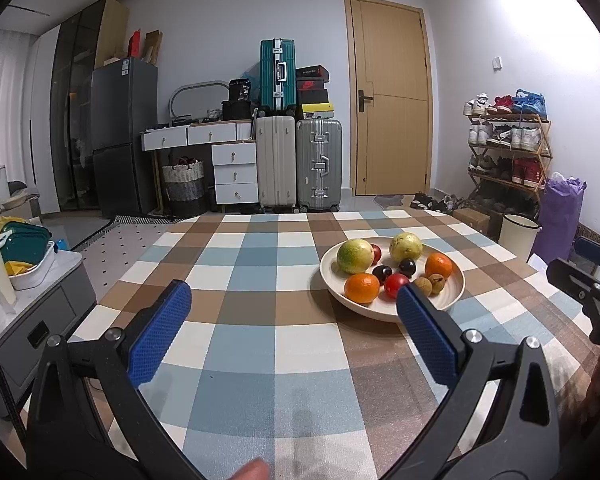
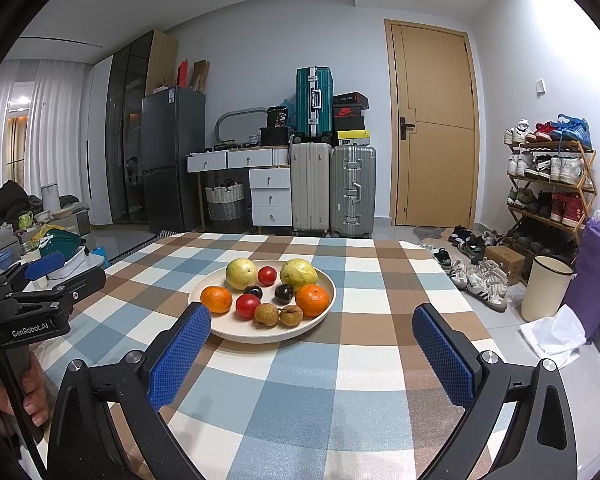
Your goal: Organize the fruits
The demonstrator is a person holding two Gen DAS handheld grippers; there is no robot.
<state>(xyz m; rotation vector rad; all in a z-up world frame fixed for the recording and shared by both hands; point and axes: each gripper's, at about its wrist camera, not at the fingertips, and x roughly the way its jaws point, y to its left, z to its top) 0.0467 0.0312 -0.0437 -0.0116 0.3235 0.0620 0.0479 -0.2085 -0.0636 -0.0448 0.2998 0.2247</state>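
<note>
**Both tongs wide, plate of fruit ahead**

The left tongs (image 1: 294, 294) are wide apart and hold nothing. Their two blue pads (image 1: 160, 332) point forward, low over the checked cloth (image 1: 260, 248). A fingertip (image 1: 252, 470) shows at the bottom edge of the left view. In the right view the left tongs appear at the left edge, with a hand (image 2: 32, 392) gripping the handle below them.

The right tongs (image 2: 312, 316) are also wide apart and empty, and they too sit low over the cloth and point forward. In the left view only part of them shows at the right edge, so their state cannot be read from there.

The plate (image 2: 228, 330) lies on the cloth just ahead of both tongs. Seen from the left tongs, it is to the right of centre, and the right pad covers part of its near rim. Seen from the right tongs, it is between the pads but more toward the left one, which overlaps its near-left rim.

On the plate are two guavas (image 2: 242, 273) at the back, with a tomato (image 2: 267, 275) between them. Two oranges (image 2: 312, 300) lie at the sides. In the middle are two dark plums (image 2: 284, 293) and a second tomato (image 2: 247, 306). Two brown longans (image 2: 266, 314) lie at the front, touching each other.

Beyond the table stand suitcases (image 2: 352, 192) and a door (image 2: 436, 128). A shoe rack (image 2: 548, 184) is at the right.
</note>
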